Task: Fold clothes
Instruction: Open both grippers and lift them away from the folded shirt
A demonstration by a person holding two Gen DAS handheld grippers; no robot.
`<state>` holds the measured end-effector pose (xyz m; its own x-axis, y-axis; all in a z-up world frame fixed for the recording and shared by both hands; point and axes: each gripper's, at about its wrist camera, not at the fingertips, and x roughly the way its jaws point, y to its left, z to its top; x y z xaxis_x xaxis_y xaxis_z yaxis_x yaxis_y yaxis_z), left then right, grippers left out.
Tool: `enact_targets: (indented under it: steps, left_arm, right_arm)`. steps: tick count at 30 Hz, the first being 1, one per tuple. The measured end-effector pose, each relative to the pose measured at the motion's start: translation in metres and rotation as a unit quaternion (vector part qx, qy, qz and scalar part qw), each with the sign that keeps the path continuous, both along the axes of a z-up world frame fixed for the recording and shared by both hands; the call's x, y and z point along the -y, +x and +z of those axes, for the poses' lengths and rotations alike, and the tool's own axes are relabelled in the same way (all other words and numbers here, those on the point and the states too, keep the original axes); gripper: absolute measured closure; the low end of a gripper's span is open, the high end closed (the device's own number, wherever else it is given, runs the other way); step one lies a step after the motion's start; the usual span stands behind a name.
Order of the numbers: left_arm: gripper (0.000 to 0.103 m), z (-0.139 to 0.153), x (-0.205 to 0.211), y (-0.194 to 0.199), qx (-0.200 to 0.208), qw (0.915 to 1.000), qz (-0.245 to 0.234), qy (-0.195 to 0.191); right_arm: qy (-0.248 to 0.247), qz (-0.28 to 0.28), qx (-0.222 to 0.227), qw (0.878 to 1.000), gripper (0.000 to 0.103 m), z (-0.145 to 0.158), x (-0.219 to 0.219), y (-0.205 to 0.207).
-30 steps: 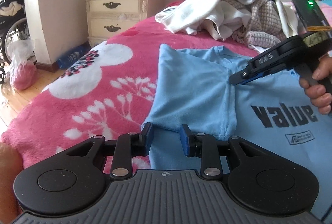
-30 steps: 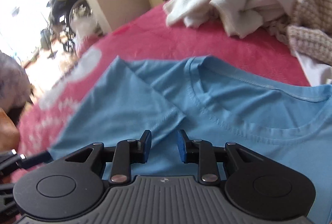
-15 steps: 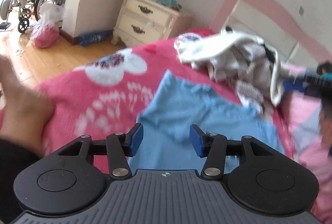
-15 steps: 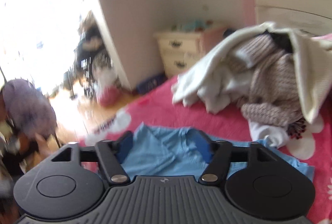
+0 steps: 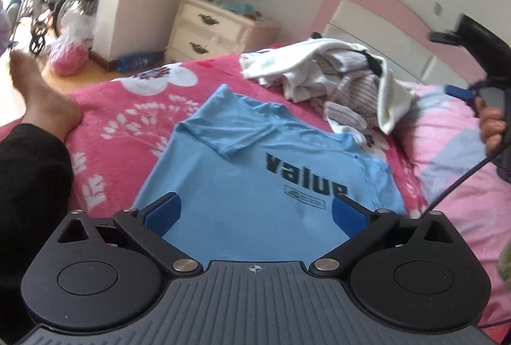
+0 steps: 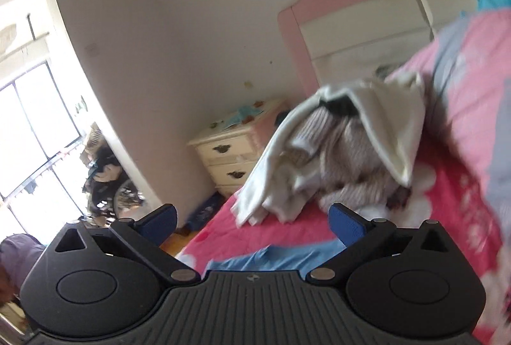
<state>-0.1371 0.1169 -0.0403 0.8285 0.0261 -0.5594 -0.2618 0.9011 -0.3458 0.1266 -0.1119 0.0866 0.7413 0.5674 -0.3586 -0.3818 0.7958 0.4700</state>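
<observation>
A light blue T-shirt (image 5: 255,172) with "value" printed on it lies flat on the pink bed, its left sleeve folded in over the chest. My left gripper (image 5: 257,212) is open and empty, held above the shirt's lower part. My right gripper (image 6: 252,222) is open and empty, raised above the bed; only a strip of the shirt (image 6: 274,255) shows below it. In the left wrist view the right gripper (image 5: 472,64) is up at the far right in a hand.
A heap of white and knitted clothes (image 5: 335,80) lies near the headboard (image 5: 377,12), also in the right wrist view (image 6: 338,159). A cream nightstand (image 5: 210,28) stands left of the bed. A bare foot (image 5: 41,102) rests on the bed's left edge. A wheelchair (image 5: 60,6) is behind.
Both grippers have let go of the folded sleeve, opened wide and lifted up and back from the shirt. The right gripper has swung up to the right.
</observation>
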Motion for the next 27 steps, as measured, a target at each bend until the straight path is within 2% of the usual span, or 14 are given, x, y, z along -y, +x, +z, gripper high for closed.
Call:
enact_targets:
  steps: [2,5,7,10,12,14,17,22,26,27]
  left_arm:
    - [0.0,0.001,0.01,-0.004,-0.011,0.9999,-0.007,0.003]
    - [0.0,-0.001,0.019,-0.012,-0.028,0.9996,-0.009,0.003]
    - [0.0,-0.004,0.022,-0.018,-0.034,0.9993,-0.015,0.005]
    - [0.0,-0.011,0.023,-0.027,-0.038,0.9991,-0.016,0.011]
    - [0.0,-0.018,0.02,-0.031,-0.043,0.9988,-0.011,0.021]
    - [0.0,-0.026,0.016,-0.032,-0.059,0.997,0.026,0.043]
    - [0.0,-0.033,0.009,-0.031,-0.076,0.9926,0.063,0.07]
    - [0.003,-0.052,0.002,-0.025,-0.131,0.9812,0.079,0.118]
    - [0.01,-0.062,-0.004,-0.028,-0.151,0.9779,0.085,0.117]
    - [0.017,-0.062,-0.008,-0.027,-0.151,0.979,0.087,0.106]
  right_arm:
    - [0.026,0.013,-0.02,0.999,0.0,-0.016,0.002,-0.016]
    - [0.082,0.041,-0.075,0.993,0.0,-0.043,0.008,-0.028]
    - [0.083,0.05,-0.101,0.99,0.0,-0.057,0.003,-0.028]
    - [0.04,0.06,-0.122,0.99,0.0,-0.067,-0.009,-0.026]
    - [0.037,0.071,-0.136,0.987,0.0,-0.074,-0.014,-0.024]
    - [0.051,0.077,-0.156,0.983,0.0,-0.081,-0.016,-0.02]
    - [0.03,0.072,-0.145,0.986,0.0,-0.085,-0.023,-0.024]
    - [-0.024,0.085,-0.125,0.988,0.0,-0.084,-0.039,-0.034]
    - [-0.044,0.108,-0.126,0.985,0.0,-0.089,-0.051,-0.04]
    - [-0.05,0.113,-0.125,0.984,0.0,-0.091,-0.055,-0.041]
